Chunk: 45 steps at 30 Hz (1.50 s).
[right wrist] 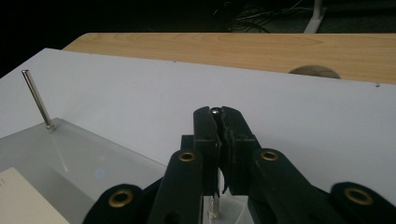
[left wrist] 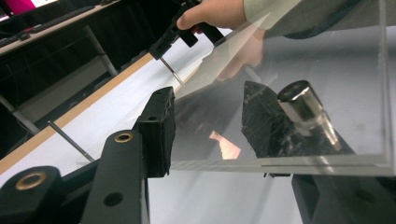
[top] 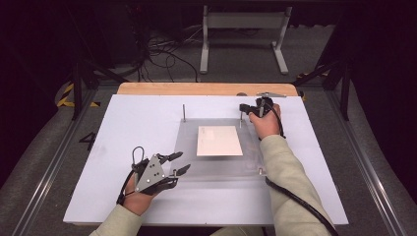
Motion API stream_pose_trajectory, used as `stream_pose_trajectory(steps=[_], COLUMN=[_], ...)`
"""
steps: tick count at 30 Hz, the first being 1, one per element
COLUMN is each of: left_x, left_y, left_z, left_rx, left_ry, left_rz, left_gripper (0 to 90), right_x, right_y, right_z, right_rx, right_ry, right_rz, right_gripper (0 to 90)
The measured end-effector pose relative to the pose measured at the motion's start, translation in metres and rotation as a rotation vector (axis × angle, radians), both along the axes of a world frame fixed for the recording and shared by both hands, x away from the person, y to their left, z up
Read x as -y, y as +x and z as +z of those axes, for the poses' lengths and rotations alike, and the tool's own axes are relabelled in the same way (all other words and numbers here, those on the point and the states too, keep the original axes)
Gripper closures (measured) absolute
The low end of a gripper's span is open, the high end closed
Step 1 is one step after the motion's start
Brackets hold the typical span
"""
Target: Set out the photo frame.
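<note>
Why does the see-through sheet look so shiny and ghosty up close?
In the left gripper view, the clear sheet catches pale glare and mirrors the metal post and a hand. In the high view, the room behind the table is dark, the tabletop bright. In the right gripper view, the near jaws look soft and dim.

Black left gripper [top: 179, 163] and right gripper [top: 244, 108]; clear acrylic plate [left wrist: 327, 70] between the left jaws; silver pin [right wrist: 215, 111] between the right jaws; cream card [top: 219, 140]; white board [top: 133, 123]; tan wood edge [top: 196, 89].
</note>
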<state>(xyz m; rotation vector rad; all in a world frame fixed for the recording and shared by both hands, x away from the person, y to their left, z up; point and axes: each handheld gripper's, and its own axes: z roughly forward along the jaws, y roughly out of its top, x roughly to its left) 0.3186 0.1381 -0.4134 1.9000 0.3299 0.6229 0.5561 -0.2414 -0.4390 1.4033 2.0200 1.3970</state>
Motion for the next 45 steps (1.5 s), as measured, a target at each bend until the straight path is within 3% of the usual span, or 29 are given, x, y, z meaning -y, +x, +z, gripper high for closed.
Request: stream_pose_trajectory(steps=[6, 13, 21, 27, 32, 40, 45], left_x=[0.000, 0.000, 0.000, -0.001, -0.001, -0.002, -0.002], left_y=[0.000, 0.001, 0.003, 0.005, 0.005, 0.007, 0.007], left_z=[0.002, 0.006, 0.009, 0.012, 0.013, 0.016, 0.017], left_rx=[-0.004, -0.012, -0.017, -0.021, -0.024, -0.027, -0.028], left_ry=[0.013, 0.017, 0.023, 0.028, 0.027, 0.031, 0.031], left_rz=[0.000, 0.005, 0.000, -0.004, -0.007, -0.011, -0.012], left_gripper=[54.4, 54.6, 54.8, 55.2, 55.4, 55.8, 56.0], right_x=[0.007, 0.023, 0.038, 0.047, 0.053, 0.058, 0.061], right_y=[-0.008, -0.031, -0.056, -0.085, -0.109, -0.148, -0.166], right_z=[0.004, 0.020, 0.033, 0.041, 0.044, 0.059, 0.062], right_rx=[0.005, 0.072, 0.117, 0.156, 0.198, 0.258, 0.263], right_ry=[0.045, 0.024, -0.006, -0.026, -0.078, -0.011, -0.042], right_rz=[-0.023, 0.002, 0.046, 0.118, 0.171, 0.225, 0.248], right_gripper=[74.7, 62.8, 58.2, 50.6, 49.2, 46.8, 46.4])
